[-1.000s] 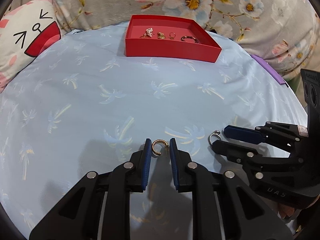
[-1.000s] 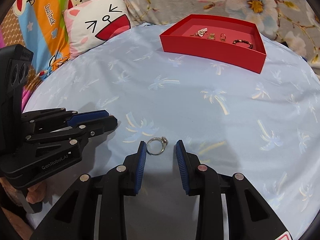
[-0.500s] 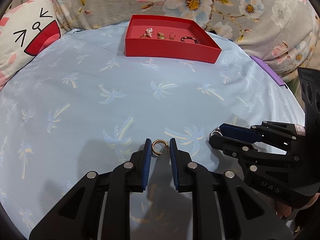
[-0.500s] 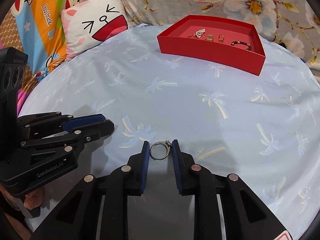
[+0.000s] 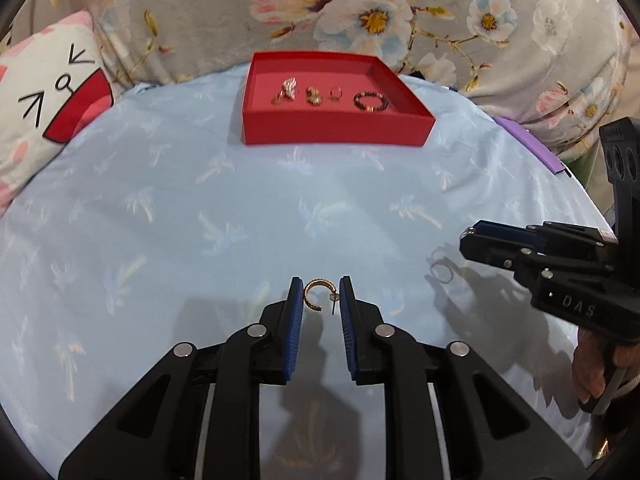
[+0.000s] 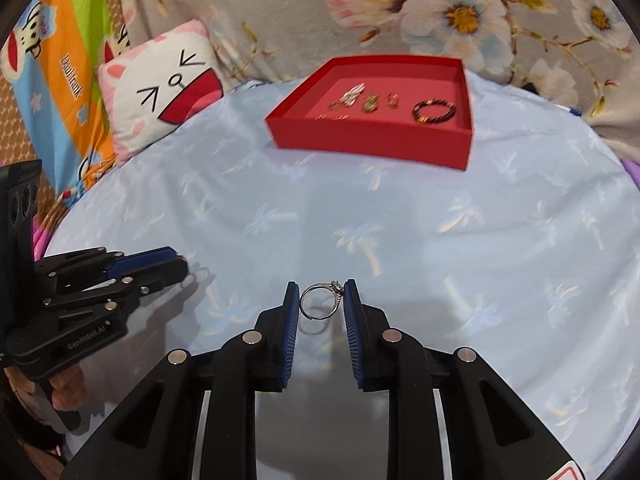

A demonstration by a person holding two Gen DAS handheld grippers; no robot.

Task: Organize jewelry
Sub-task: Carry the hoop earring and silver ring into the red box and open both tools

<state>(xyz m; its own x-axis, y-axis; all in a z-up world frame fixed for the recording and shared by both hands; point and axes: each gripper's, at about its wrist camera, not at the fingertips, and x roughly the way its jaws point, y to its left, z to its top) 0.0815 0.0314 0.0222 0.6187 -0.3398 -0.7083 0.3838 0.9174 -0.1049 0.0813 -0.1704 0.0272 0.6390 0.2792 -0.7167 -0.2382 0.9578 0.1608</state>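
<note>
While four pieces already lie in the red tray [image 5: 338,130] at upper centre, the left gripper [image 5: 320,300] clamps a gold earring [image 5: 314,294] and the right gripper [image 6: 320,300] clamps a silver ring [image 6: 318,300], both low in frame, undelivered.

Each fisheye view looked forward along its own gripper's two fingers, low and close over the blue palm-print sheet [image 5: 200,200], toward the red tray [image 5: 336,128] far ahead. The left wrist view caught the right gripper [image 5: 466,240] at its right edge; the right wrist view caught the left gripper [image 6: 178,264] at its left edge. Both shared the tray, sheet, and cat pillow [image 6: 160,88].
</note>
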